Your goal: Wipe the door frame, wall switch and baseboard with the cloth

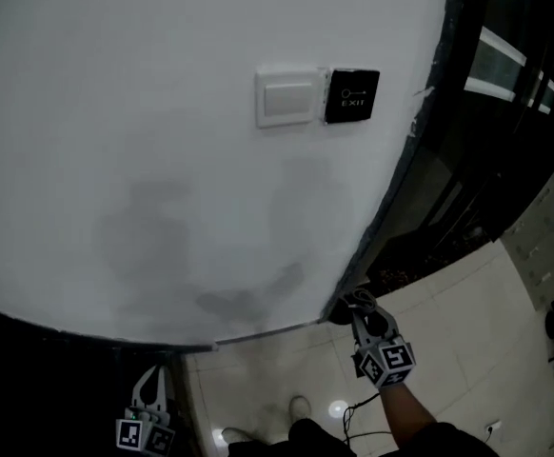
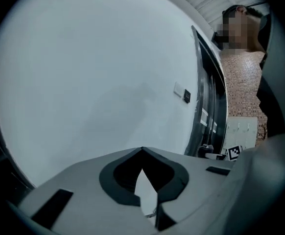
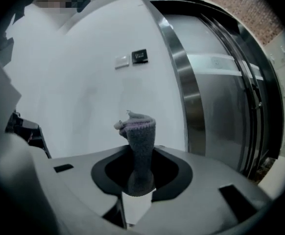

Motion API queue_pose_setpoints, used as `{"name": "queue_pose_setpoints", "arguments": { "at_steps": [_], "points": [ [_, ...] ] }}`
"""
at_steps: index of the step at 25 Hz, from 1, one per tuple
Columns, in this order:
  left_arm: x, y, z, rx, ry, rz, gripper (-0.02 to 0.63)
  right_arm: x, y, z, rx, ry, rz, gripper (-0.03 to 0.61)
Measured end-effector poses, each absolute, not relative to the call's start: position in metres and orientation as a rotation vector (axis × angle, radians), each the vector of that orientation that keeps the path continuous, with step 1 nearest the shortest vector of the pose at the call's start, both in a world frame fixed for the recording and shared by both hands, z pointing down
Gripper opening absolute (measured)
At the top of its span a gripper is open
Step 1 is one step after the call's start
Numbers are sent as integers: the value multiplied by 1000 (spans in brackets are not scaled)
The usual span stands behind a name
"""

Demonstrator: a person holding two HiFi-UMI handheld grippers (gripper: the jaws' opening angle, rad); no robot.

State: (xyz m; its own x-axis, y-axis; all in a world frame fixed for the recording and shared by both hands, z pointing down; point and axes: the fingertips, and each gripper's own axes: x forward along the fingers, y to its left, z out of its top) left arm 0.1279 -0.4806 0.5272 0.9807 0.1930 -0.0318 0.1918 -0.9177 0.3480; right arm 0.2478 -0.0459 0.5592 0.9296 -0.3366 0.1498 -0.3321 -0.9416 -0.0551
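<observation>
My right gripper [image 1: 357, 305] is low at the foot of the dark door frame [image 1: 403, 160], shut on a grey knitted cloth [image 3: 141, 131] that sticks up from between the jaws. In the right gripper view the gripper [image 3: 141, 154] faces the white wall, with the steel door frame [image 3: 179, 77] just to the right of the cloth. The white wall switch [image 1: 286, 96] and a black EXIT button [image 1: 352, 95] sit high on the wall. My left gripper [image 1: 151, 381] hangs low at the left, shut on nothing [image 2: 142, 151].
Darker, damp-looking patches [image 1: 148, 236] mark the white wall below the switch. Glass door panels [image 1: 491, 74] lie beyond the frame. Pale floor tiles [image 1: 458, 303] spread at the lower right, and the person's shoes [image 1: 296, 409] are below. The wall's bottom edge [image 1: 248, 333] meets a dark strip.
</observation>
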Motion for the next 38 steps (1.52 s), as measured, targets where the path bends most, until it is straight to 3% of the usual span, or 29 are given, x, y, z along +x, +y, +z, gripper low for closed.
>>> {"name": "queue_pose_setpoints", "arguments": {
  "at_steps": [6, 15, 29, 38],
  "points": [
    [95, -475, 458, 2846, 167, -120, 0, 231, -25, 456, -2964, 582, -6, 92],
    [63, -455, 435, 2900, 291, -208, 0, 177, -33, 408, -2869, 628, 109, 91],
    [8, -476, 461, 2848, 369, -138, 0, 73, -54, 416, -2984, 471, 35, 87],
    [-11, -442, 457, 2806, 247, -236, 0, 74, -33, 416, -2968, 594, 59, 87]
  ]
}}
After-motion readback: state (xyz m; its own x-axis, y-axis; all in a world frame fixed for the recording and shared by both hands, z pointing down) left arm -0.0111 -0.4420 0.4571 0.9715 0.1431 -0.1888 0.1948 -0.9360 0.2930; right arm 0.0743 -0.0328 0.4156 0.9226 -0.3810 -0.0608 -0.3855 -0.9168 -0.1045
